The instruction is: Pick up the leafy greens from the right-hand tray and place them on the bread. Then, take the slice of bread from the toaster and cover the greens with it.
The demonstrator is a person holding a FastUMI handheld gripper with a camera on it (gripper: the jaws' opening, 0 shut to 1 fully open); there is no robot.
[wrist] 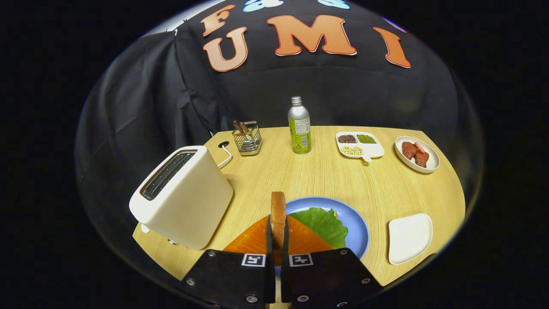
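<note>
Low in the frame's centre, the gripper (278,240) pinches the bread slice (278,214) upright over the plated greens (321,223), covering still left.

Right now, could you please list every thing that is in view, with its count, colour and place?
bread slice: 1, brown, upright, clamped between the fingers, above the blue plate
blue plate: 1, blue, just ahead of the fingers
leafy greens: 1 leaf, green, on the blue plate
toaster: 1, cream, beside the blue plate, slots empty
white tray: 1, white, empty, on the other side of the blue plate
bottle: 1, green with silver cap, far table edge
wire basket: 1, metal, between toaster and bottle
divided dish: 1, white, holding beans in three compartments, past the bottle
meat plate: 1, white, red pieces, next to the divided dish
table: 1, light wood
gripper: 1, fingers shut on the bread slice
</note>
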